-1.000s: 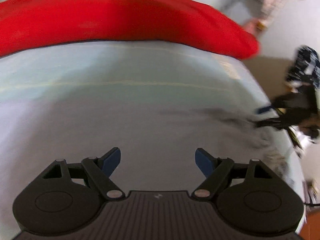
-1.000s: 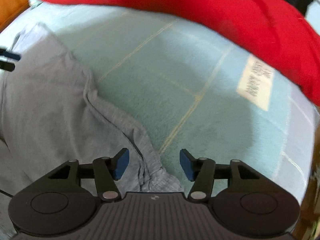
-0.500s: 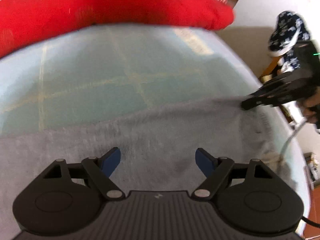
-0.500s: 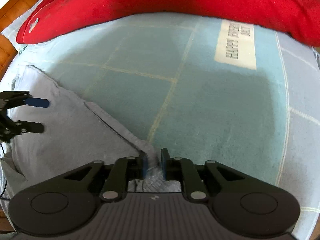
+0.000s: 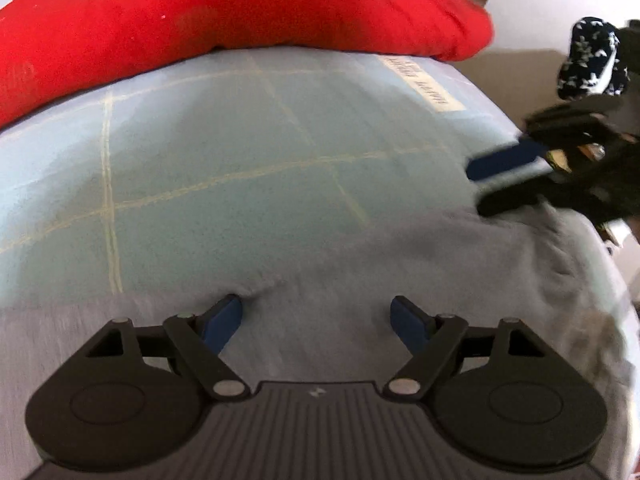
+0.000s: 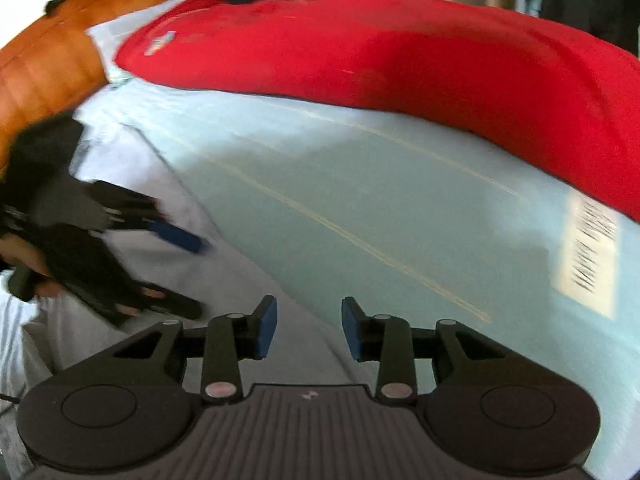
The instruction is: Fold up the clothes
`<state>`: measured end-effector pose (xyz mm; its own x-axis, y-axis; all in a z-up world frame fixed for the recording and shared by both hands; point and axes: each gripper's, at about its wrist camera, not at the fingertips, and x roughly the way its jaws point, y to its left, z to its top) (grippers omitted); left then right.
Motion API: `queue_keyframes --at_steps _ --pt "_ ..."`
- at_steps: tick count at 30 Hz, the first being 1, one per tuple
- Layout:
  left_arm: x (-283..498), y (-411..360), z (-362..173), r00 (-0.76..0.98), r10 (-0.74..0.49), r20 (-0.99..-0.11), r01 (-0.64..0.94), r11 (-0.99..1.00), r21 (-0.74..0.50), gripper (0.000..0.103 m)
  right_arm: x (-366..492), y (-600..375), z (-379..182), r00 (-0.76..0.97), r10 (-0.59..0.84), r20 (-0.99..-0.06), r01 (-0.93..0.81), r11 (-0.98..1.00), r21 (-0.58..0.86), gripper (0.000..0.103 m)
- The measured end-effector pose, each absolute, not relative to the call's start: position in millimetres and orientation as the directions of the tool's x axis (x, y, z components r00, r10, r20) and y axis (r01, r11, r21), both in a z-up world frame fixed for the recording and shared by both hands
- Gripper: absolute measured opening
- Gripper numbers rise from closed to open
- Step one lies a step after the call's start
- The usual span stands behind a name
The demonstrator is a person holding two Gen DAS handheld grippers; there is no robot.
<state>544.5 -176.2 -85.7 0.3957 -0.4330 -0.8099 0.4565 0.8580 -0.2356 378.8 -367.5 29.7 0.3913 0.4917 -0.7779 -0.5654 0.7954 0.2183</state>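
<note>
**Right fingers let go of the grey hem, left lining up on its edge**

Right gripper (image 6: 308, 330) pinched the far edge of the grey garment (image 5: 400, 272) half a second ago; its jaws have just been opening again, now part-way apart with nothing clamped, cloth lying below them. Looks like a released or missed grab, so the fold isn't started. Left gripper (image 5: 316, 320) has dropped closer to the edge, fingers wide apart, empty, just over the fabric. Garment lies flat on the bed (image 5: 240, 152), near the red blanket (image 5: 240, 12)
</note>
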Motion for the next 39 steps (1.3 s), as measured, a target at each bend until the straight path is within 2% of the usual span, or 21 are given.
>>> queue_keyframes --at_steps 7,12,15,17,20,25,28,32,36,39 --pt "535 -129 -52 0.459 -0.437 -0.773 0.388 0.882 -0.269 0.082 371 -355 27 0.345 0.534 -0.772 -0.564 0.775 0.285 0.041" --pt "490 -93 -45 0.415 -0.417 -0.809 0.351 0.893 -0.281 0.082 376 -331 20 0.302 0.606 -0.736 -0.58 0.729 0.363 0.041" --pt "468 -76 -62 0.357 -0.374 -0.856 0.3 0.914 -0.274 0.083 388 -305 1 0.226 0.661 -0.716 -0.581 0.681 0.445 0.041" --pt "453 -64 -78 0.314 -0.319 -0.894 0.262 0.935 -0.241 0.082 386 -289 -13 0.197 0.621 -0.758 -0.595 0.691 0.411 0.041" --pt "431 -53 -72 0.325 -0.273 -0.905 0.29 0.94 -0.179 0.083 374 -284 -24 0.226 0.508 -0.831 -0.606 0.741 0.288 0.033" --pt "420 -49 -49 0.389 -0.304 -0.87 0.316 0.931 -0.184 0.083 347 -300 11 0.307 0.48 -0.822 -0.565 0.786 0.249 0.037" --pt "419 -55 -48 0.402 -0.339 -0.85 0.33 0.92 -0.21 0.083 320 -289 22 0.273 0.551 -0.789 -0.575 0.751 0.325 0.038" --pt "400 -65 -56 0.364 -0.355 -0.861 0.368 0.904 -0.218 0.083 276 -254 6 0.148 0.606 -0.782 -0.6 0.683 0.416 0.038" --pt "369 -63 -66 0.301 -0.333 -0.894 0.371 0.904 -0.212 0.083 237 -239 -34 0.009 0.605 -0.796 -0.501 0.692 0.521 0.038" --pt "357 -61 -51 0.303 -0.342 -0.889 0.38 0.899 -0.217 0.083 218 -242 -36 -0.006 0.615 -0.788 -0.431 0.71 0.557 0.041"
